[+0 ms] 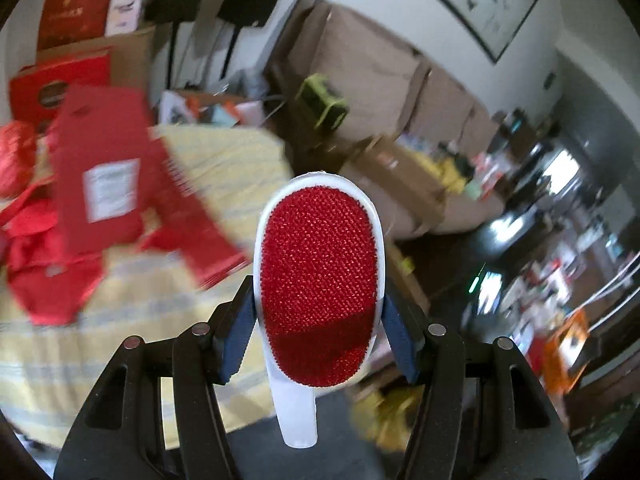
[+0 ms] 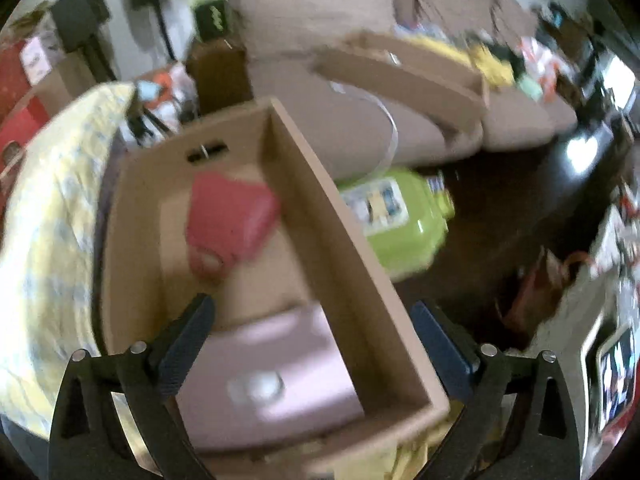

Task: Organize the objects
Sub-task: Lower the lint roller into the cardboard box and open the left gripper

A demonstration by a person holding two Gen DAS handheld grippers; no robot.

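Presently the left gripper (image 1: 316, 320) clasps the lint brush (image 1: 318, 280) at frame centre, the right gripper (image 2: 314, 344) gapes empty over the cardboard box (image 2: 340, 240); advise lowering the brush squarely inside.

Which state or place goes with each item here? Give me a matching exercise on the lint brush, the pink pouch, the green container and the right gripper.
Things:
1. lint brush
2. pink pouch
3. green container
4. right gripper

States or places:
A. open, holding nothing
B. inside the cardboard box
C. clamped in the left gripper
D. on the dark floor beside the box

Pairs: 1-C, 2-B, 3-D, 4-A
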